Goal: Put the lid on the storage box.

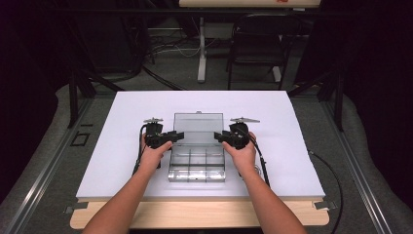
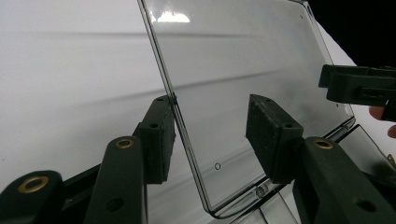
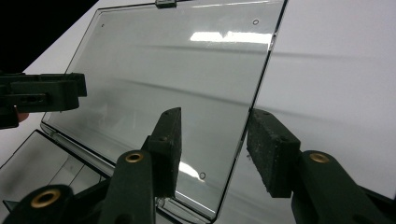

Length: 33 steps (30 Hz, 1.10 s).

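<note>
A clear plastic compartment box [image 1: 197, 166] lies in the middle of the white table top [image 1: 117, 146], its lid [image 1: 198, 123] swung open toward the far side. My left gripper [image 1: 175, 136] is at the lid's left edge, and my right gripper [image 1: 220, 137] is at its right edge. In the left gripper view the lid [image 2: 233, 60] has its side edge running between the jaws of my left gripper [image 2: 212, 121], close to the left pad [image 2: 159, 137], with a wide gap to the other pad. The right gripper [image 3: 215, 126] straddles the lid's [image 3: 187, 65] opposite edge the same way, open.
White table top extends on both sides of the box. A wooden board [image 1: 195, 215] forms the near edge. Beyond the table stand a dark folding chair [image 1: 255, 44] and a white desk leg [image 1: 201, 53] with floor cables. A cable [image 1: 263, 165] trails from the right gripper.
</note>
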### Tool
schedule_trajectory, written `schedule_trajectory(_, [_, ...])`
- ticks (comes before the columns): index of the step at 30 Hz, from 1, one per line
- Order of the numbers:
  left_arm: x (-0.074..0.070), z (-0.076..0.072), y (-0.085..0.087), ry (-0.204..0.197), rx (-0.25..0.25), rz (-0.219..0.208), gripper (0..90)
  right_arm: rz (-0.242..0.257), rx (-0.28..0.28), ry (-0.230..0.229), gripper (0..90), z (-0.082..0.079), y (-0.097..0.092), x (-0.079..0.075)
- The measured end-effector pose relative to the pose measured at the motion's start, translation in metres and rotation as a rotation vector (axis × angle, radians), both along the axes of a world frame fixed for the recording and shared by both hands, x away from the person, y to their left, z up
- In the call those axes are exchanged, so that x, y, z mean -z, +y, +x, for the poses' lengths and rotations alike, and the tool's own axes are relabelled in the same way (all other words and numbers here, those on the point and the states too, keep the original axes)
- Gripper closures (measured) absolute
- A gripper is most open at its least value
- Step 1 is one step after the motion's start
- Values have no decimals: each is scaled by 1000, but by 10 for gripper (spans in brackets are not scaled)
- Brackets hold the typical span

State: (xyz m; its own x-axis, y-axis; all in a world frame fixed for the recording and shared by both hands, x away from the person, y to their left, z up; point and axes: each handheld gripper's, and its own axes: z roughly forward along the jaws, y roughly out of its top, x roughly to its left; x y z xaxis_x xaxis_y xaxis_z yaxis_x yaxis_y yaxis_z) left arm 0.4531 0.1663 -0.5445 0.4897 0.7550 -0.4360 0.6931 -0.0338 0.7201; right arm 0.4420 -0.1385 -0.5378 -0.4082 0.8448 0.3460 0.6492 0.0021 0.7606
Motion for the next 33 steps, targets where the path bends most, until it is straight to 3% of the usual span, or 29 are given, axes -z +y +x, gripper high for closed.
schedule_trajectory(20, [2, 2, 1, 32, -5, -12, 523, 14, -2, 31, 544, 2, -1, 2])
schedule_trajectory(33, [6, 3, 0, 56, 0, -23, 485, 40, 2, 77, 514, 4, -1, 5])
